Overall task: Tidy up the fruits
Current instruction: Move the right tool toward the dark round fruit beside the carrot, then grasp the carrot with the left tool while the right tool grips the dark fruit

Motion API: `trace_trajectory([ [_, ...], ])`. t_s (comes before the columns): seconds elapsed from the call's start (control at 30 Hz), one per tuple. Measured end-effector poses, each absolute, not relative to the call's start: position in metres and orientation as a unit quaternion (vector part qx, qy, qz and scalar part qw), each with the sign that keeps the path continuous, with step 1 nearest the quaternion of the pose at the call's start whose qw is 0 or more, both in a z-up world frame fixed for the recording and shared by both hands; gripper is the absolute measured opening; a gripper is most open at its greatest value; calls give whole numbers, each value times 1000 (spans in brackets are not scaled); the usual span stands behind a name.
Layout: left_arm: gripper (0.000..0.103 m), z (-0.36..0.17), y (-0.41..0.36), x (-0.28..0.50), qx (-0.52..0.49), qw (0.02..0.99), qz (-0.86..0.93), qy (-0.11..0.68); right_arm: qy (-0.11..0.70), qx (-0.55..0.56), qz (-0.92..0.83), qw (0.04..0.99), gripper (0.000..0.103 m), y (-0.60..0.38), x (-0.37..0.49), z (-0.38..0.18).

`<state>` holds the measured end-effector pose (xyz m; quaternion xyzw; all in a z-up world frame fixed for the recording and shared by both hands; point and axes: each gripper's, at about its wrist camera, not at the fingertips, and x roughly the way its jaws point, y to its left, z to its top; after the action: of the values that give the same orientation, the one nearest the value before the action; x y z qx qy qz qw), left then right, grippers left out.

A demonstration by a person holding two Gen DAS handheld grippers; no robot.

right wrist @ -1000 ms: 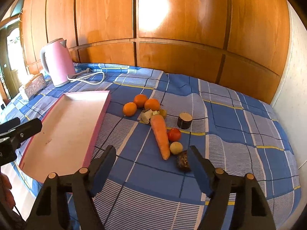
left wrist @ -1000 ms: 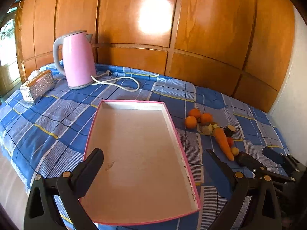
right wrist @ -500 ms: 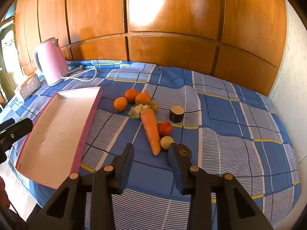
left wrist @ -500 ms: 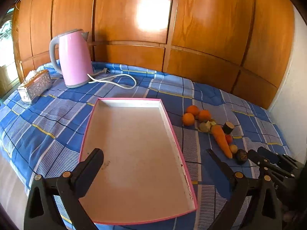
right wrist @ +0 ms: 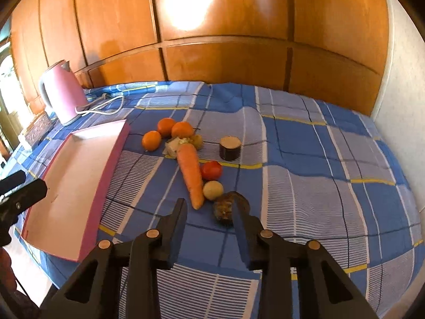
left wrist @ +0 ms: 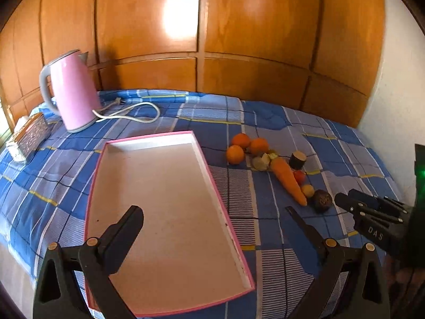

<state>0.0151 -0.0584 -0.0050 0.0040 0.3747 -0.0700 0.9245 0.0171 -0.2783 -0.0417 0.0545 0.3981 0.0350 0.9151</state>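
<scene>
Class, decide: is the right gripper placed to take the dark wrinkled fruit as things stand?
Probably yes. The right gripper is open, and the dark fruit lies just inside its right finger, with bare cloth around. The carrot lies close by.

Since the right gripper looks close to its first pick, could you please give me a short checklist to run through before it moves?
1. Right gripper jaws open, nothing held: ok.
2. Jaws centred on the dark wrinkled fruit: not ok; it lies by the right jaw, not between the two.
3. Neighbours out of the way: cannot tell; the small yellow fruit and the carrot tip lie very near it.
4. Pink tray free to take fruit: ok, nothing in it.
5. Left gripper out of the way: ok, open above the tray's near end.
</scene>
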Motion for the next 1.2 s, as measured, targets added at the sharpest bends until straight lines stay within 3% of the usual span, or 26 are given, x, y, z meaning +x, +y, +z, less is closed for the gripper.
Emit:
trace_trajectory([
  [0.27,100,-13,-71,23,21,917,-93,387,419,95,24,903,35,-304,25,-58],
  [0.57,68,-19,-94,42,24,893,-161,420,424,95,41,900,34,-304,36,-66],
  [0.67,53,-23,-104,55,14,880,-177,440,422,94,47,901,34,-304,38,-67],
  [0.73,36,-26,-112,66,-2,868,-192,458,419,89,51,902,34,-303,38,-66],
  [0.8,32,-33,-122,81,-21,853,-197,482,419,83,48,903,34,-303,39,-67],
  [1.2,32,-73,-173,160,-105,812,-167,550,409,89,73,905,34,-313,39,-70],
])
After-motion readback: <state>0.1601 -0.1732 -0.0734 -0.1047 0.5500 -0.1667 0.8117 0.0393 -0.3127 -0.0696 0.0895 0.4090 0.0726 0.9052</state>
